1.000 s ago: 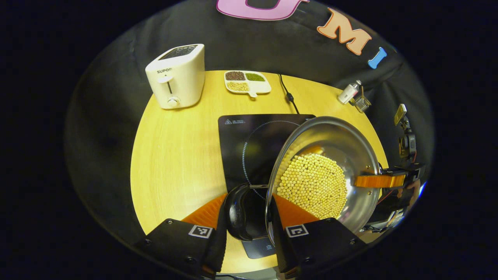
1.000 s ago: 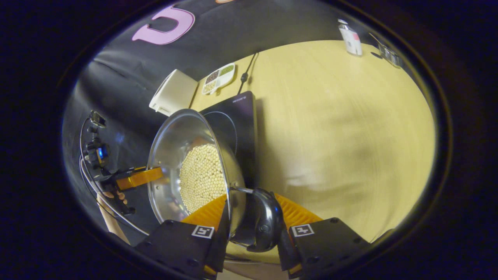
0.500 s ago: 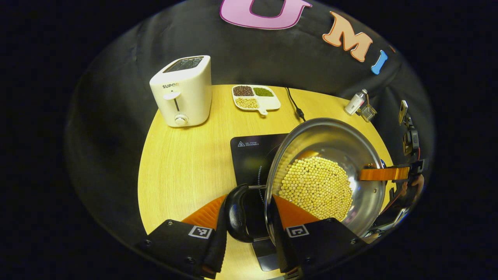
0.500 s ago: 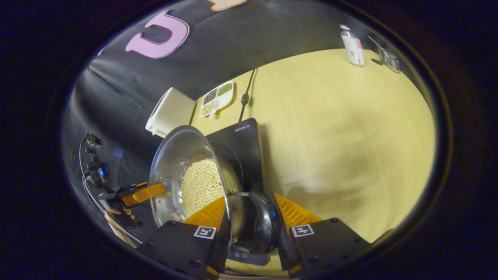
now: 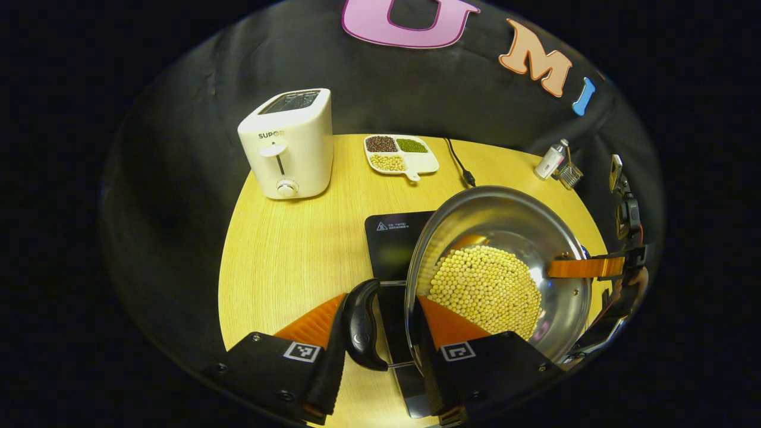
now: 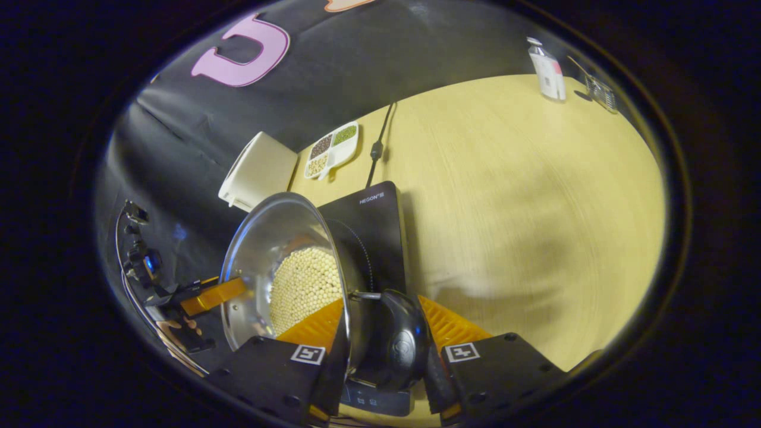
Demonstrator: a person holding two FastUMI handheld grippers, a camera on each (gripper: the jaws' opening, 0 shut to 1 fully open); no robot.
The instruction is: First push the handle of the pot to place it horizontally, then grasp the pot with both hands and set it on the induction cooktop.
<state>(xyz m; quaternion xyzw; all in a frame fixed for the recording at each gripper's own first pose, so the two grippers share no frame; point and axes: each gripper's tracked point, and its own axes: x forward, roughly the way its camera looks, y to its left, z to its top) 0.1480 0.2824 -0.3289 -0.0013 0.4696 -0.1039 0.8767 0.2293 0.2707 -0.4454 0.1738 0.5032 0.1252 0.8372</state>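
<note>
Clearly your pot (image 5: 505, 261) hung over the induction cooktop (image 5: 395, 244), each side handle (image 5: 362, 324) clamped — left gripper (image 5: 380, 333), right gripper (image 6: 380, 339). Uneven lowering could tip it and spill the beans (image 5: 484, 291). Your left gripper view caught a toaster's (image 5: 289, 142) front; your right showed open tabletop (image 6: 523, 196).

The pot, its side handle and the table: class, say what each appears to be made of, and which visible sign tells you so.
Pot: probably stainless steel, polished; its inner wall mirrors the beans and lights.
Side handle: likely hard plastic, glossy black with soft highlights, on a thin metal bracket.
Table: wood or a wood-look laminate, pale yellow, matte, with fine straight grain lines; which one cannot be told.
</note>
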